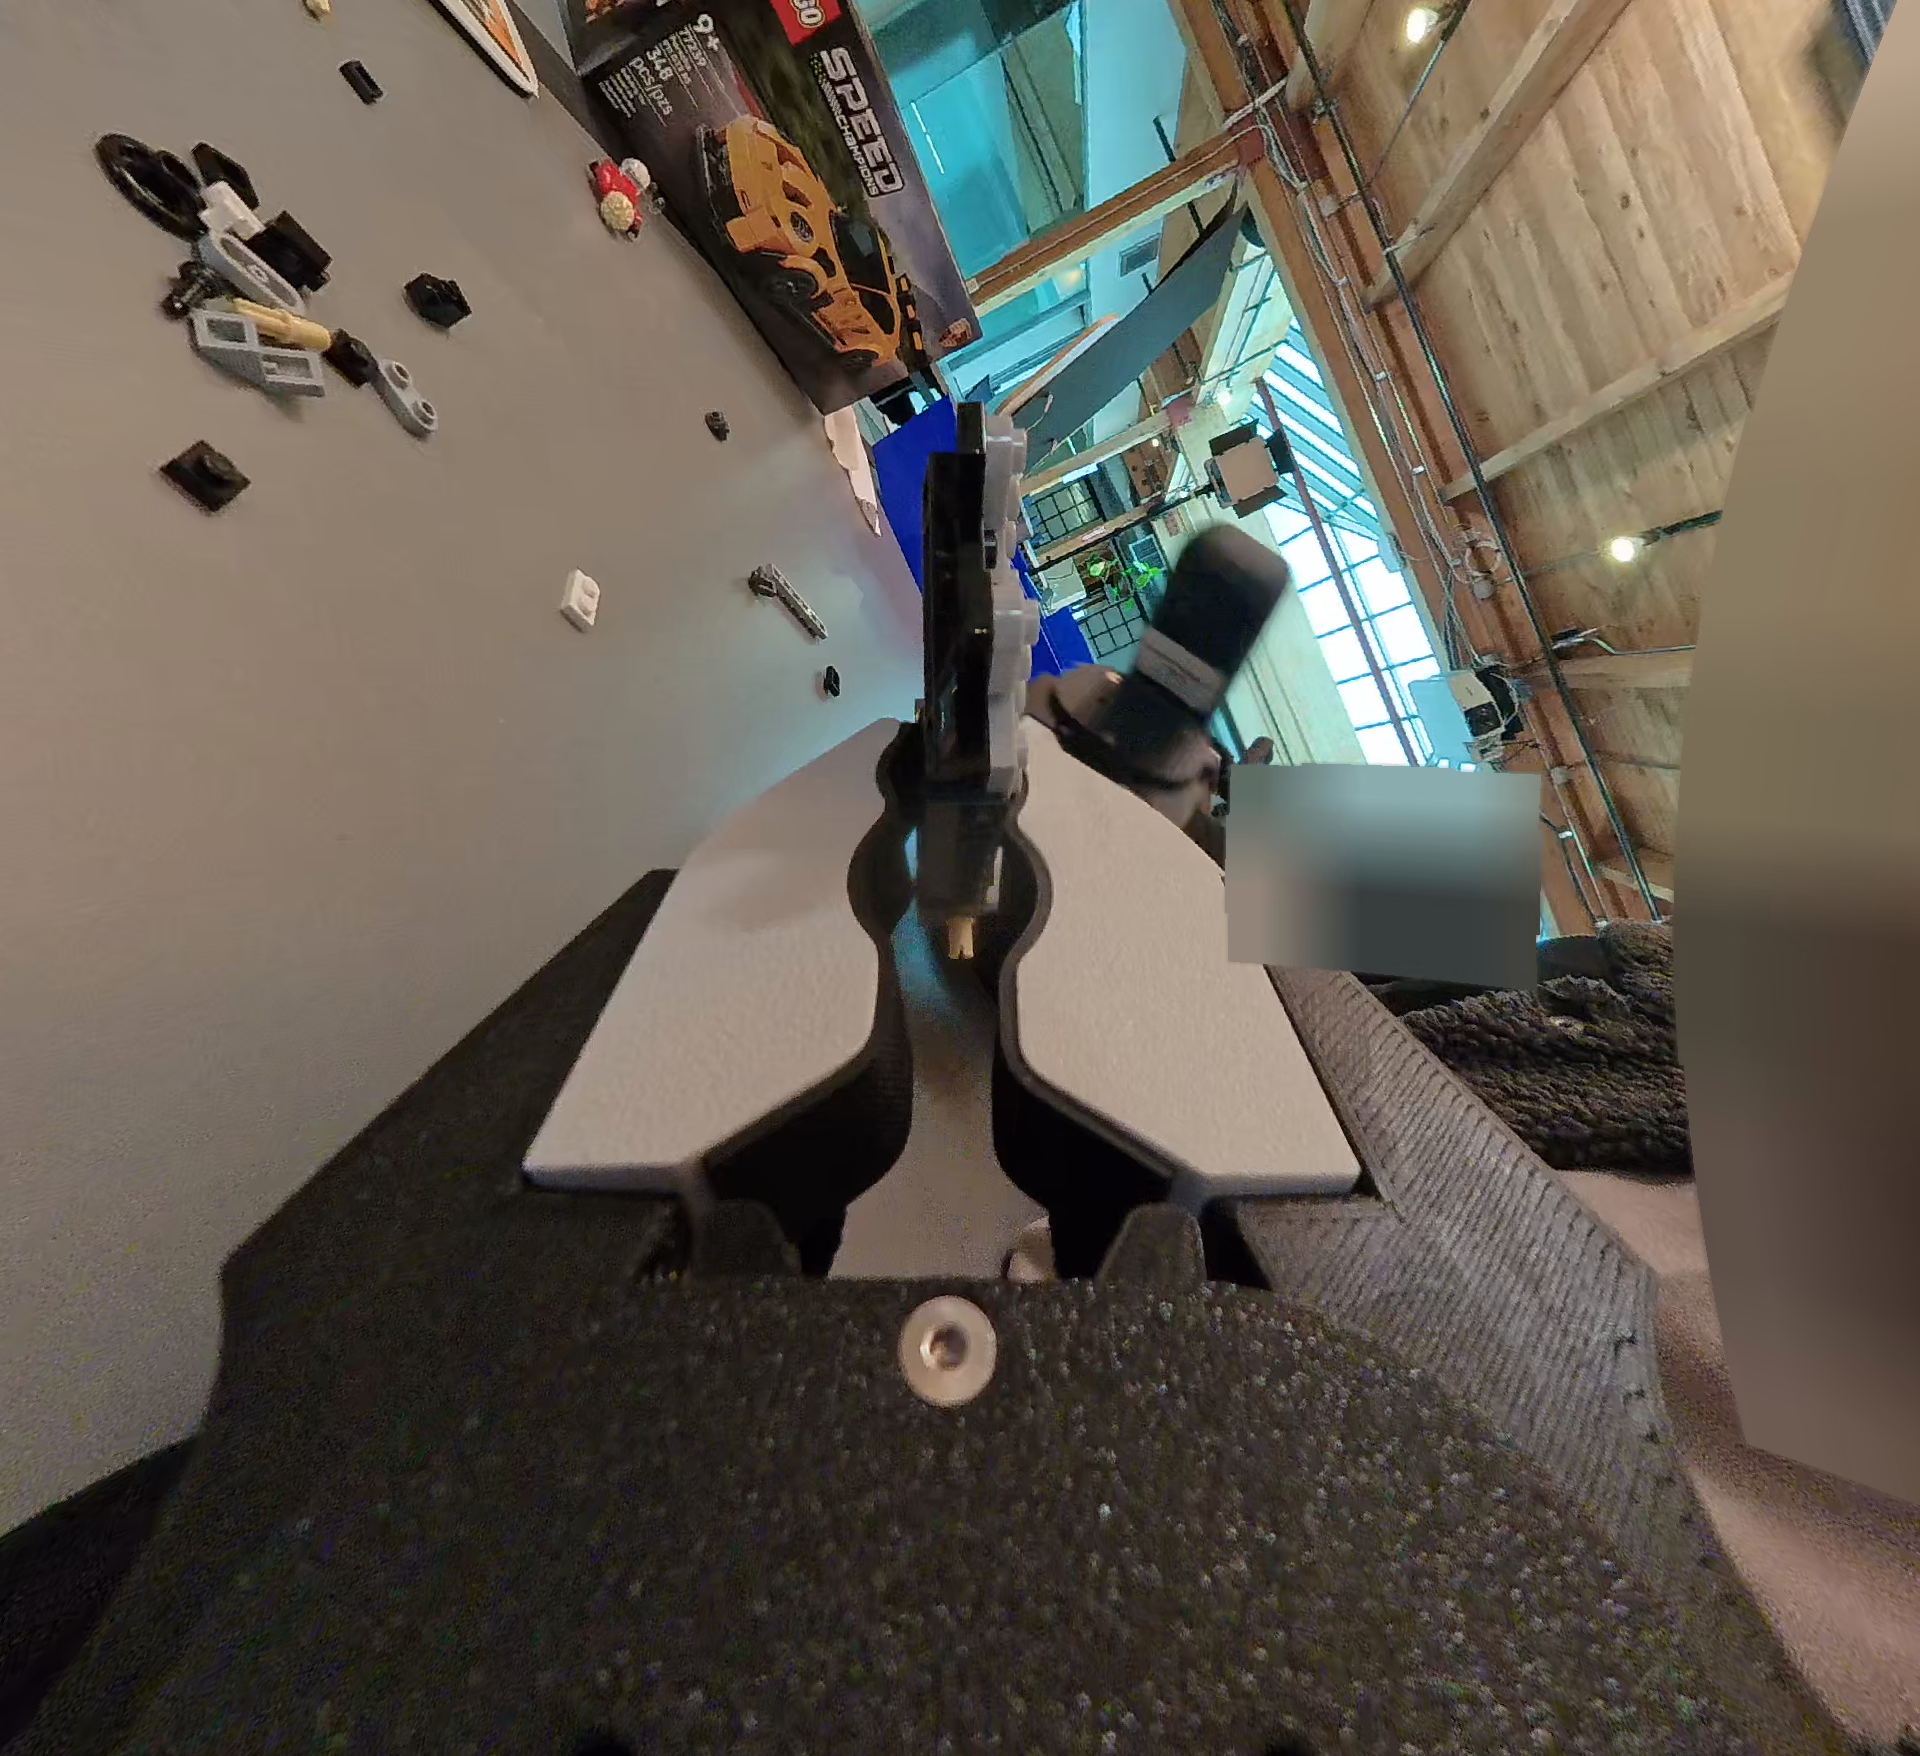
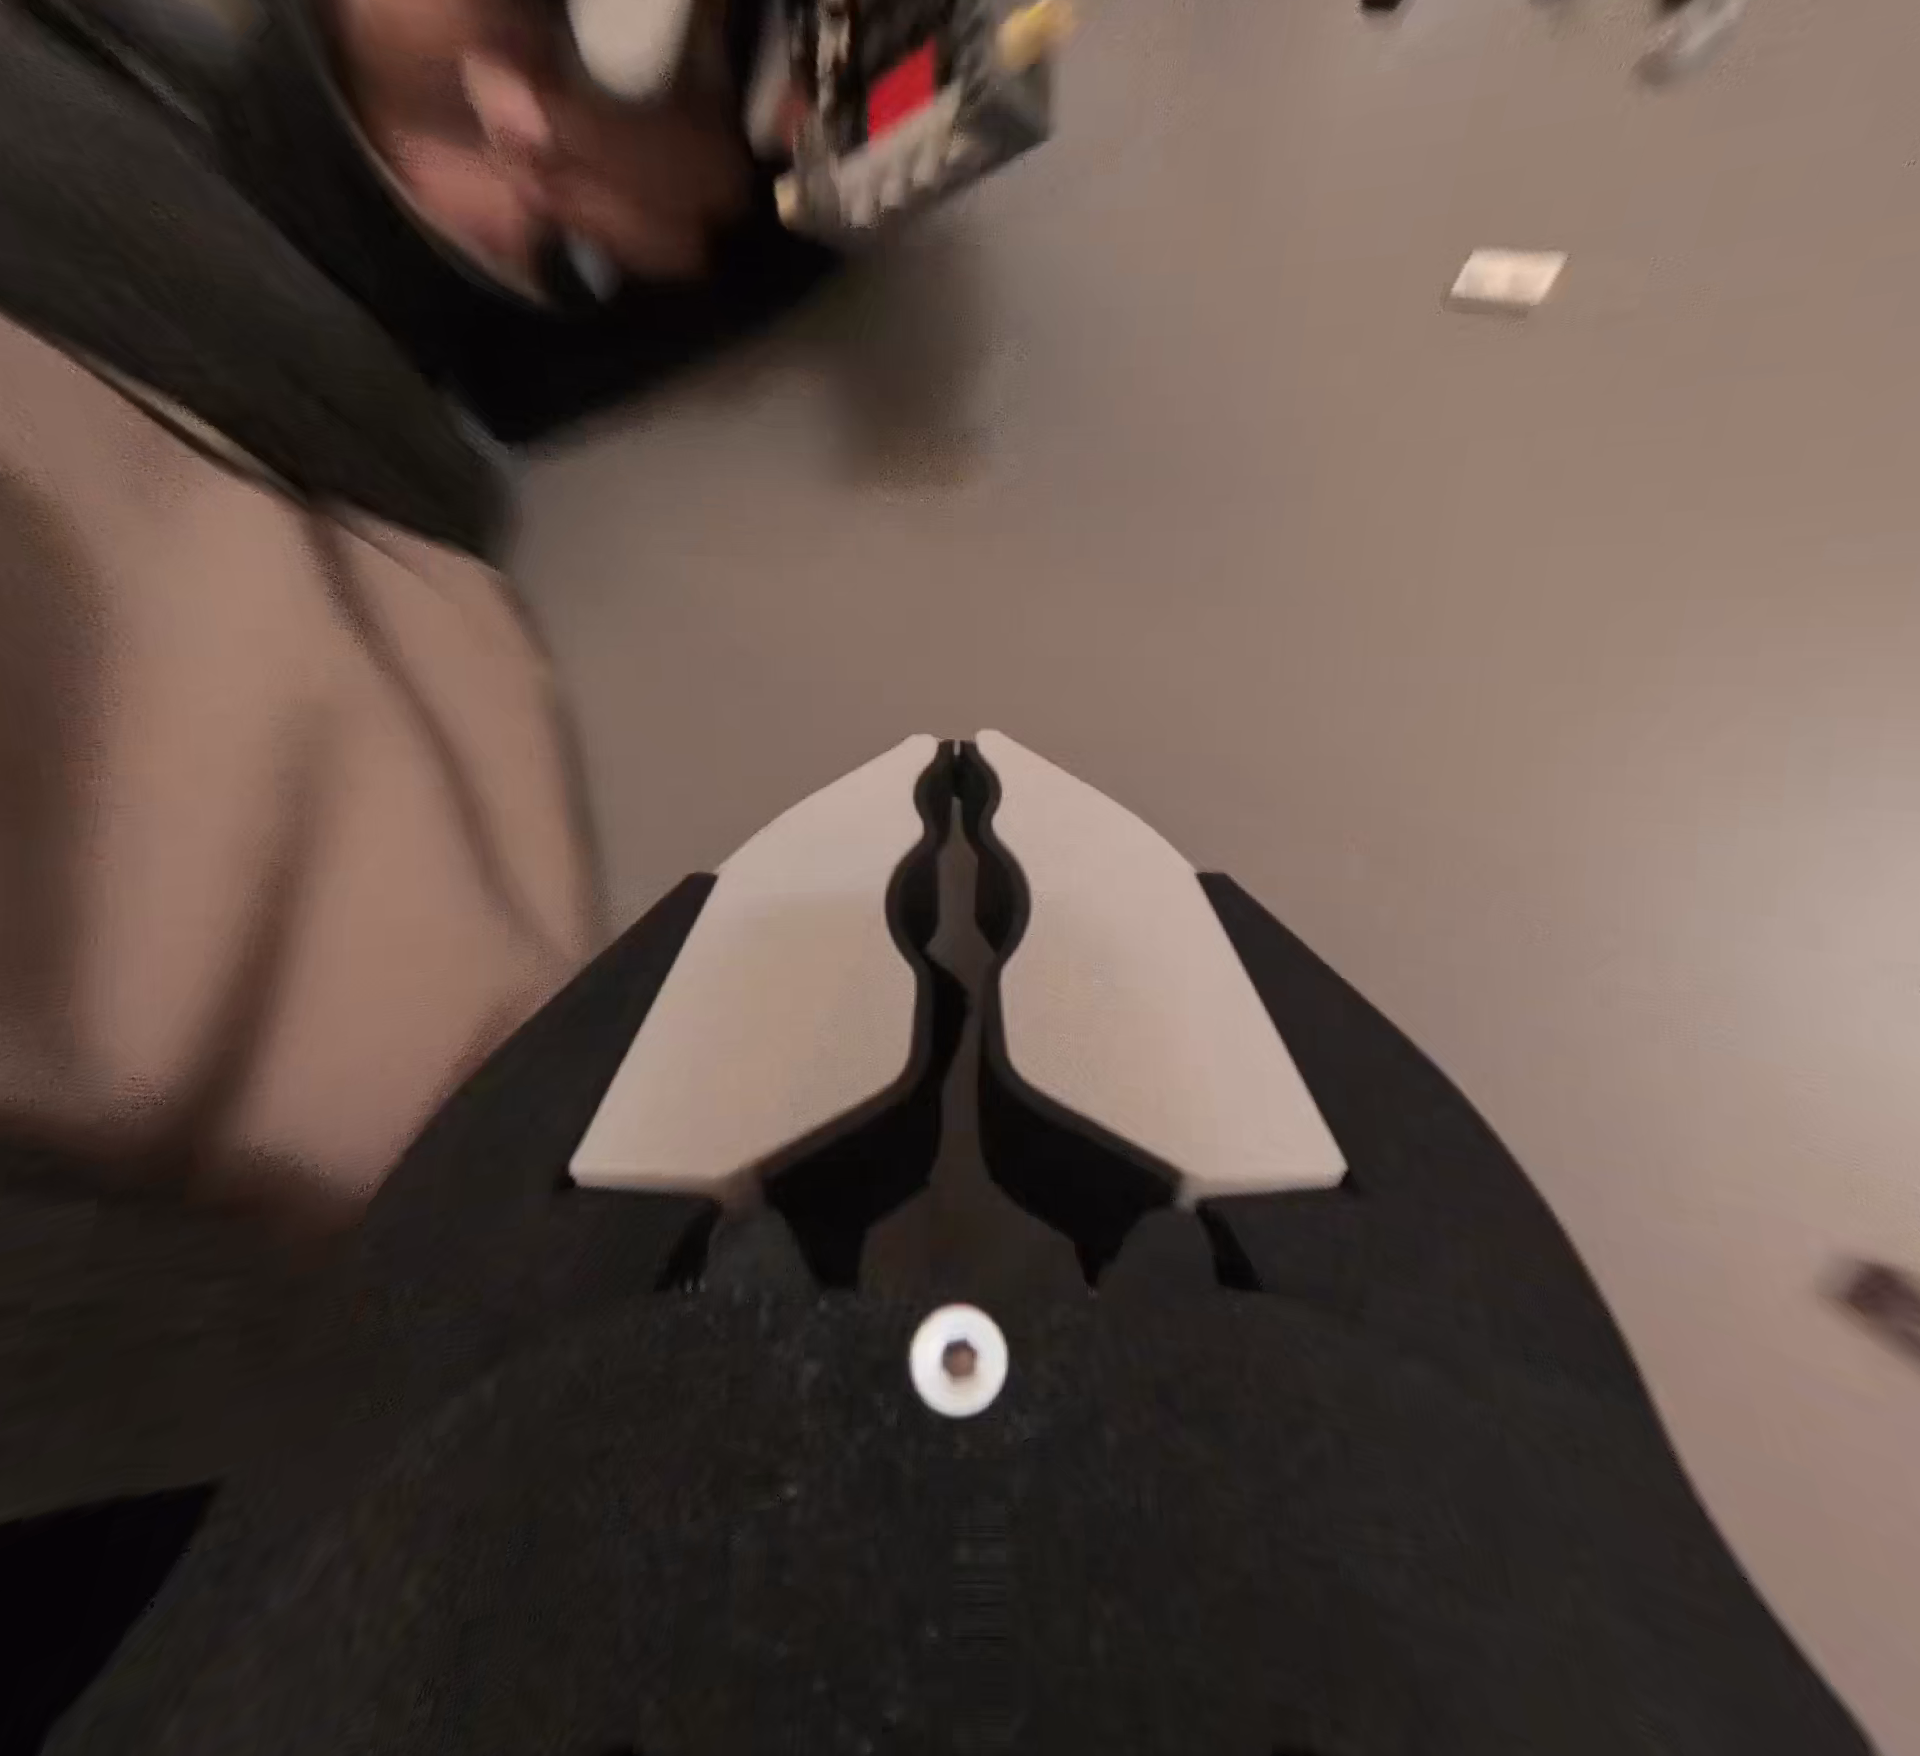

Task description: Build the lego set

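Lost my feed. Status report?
Left gripper shut on chassis, held upright. Right gripper shut, empty. Loose bricks on table; nothing blocking.

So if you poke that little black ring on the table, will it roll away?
Probably not. The black ring looks to be lying flat on the grey table, so a poke would likely just slide it. It seems small and light, so it should move easily, perhaps into the loose pieces right next to it.

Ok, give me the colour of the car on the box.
Yellow car, clearest in the left wrist view.
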